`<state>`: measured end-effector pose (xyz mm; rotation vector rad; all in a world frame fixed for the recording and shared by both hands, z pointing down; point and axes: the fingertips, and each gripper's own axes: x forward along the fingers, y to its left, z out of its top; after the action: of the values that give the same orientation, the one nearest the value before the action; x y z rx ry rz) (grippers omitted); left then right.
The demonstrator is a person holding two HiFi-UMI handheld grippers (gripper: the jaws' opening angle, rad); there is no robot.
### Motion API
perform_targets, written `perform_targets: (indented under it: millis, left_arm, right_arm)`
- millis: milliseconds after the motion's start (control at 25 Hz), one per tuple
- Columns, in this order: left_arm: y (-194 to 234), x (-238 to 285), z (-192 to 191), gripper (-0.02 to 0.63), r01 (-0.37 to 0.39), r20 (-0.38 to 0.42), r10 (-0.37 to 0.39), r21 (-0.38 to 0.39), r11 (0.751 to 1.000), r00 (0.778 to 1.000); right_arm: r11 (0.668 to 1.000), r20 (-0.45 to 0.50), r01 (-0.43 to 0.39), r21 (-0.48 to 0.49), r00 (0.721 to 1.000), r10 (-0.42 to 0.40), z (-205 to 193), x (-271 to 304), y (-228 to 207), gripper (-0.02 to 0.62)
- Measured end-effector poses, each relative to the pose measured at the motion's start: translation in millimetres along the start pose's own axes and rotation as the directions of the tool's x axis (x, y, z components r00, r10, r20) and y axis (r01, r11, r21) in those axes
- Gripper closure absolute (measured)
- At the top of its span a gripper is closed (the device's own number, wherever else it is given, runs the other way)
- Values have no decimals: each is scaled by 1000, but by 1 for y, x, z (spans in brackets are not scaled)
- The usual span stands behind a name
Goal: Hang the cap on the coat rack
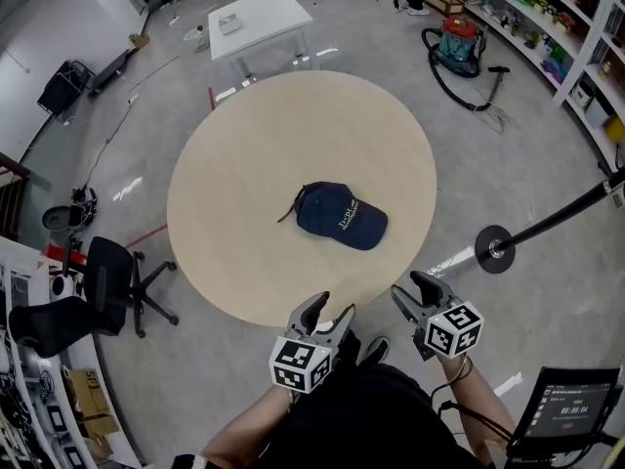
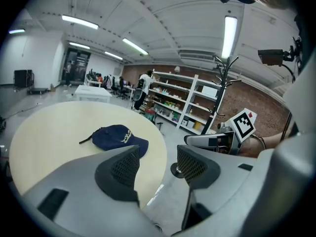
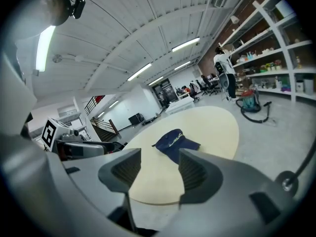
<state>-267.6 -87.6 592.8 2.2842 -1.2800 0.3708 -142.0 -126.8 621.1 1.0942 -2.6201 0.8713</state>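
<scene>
**Head view.** The cap (image 1: pixel 340 215) lies crown up near the middle of the round table (image 1: pixel 244 145). Its long axis runs from the strap at upper left to the brim at lower right. The left gripper (image 1: pixel 332 309) and right gripper (image 1: pixel 412 289) are held at the table's near edge, bottom centre of the frame. Both point up-frame at the cap and are well apart from it. The left sits almost straight below the cap, while the brim turns toward the right; which is nearer is hard to judge. The coat rack (image 1: pixel 496 249) stands on the floor at the right edge, on the right gripper's side.

**Left gripper view.** The jaws stand apart with nothing between them. The cap (image 2: pixel 118 138) lies ahead, left of the gap, and the coat rack (image 2: pixel 223 83) rises at upper right.

**Right gripper view.** The jaws are spread and empty. The cap (image 3: pixel 174 142) sits just above the gap, almost in line with it, which appears to favour a straight forward reach.
</scene>
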Motion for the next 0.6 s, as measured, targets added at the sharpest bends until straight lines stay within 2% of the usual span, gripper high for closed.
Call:
perform_targets:
  millis: [360, 600]
  left_arm:
    - [44, 44, 13, 364, 88, -39, -90, -43, 995, 995]
    - [75, 59, 23, 364, 133, -60, -136, -53, 990, 989]
  right_arm:
    - [997, -94, 57, 58, 994, -51, 6, 50, -36, 374]
    - [992, -192, 113, 58, 976, -100, -2, 92, -58, 374]
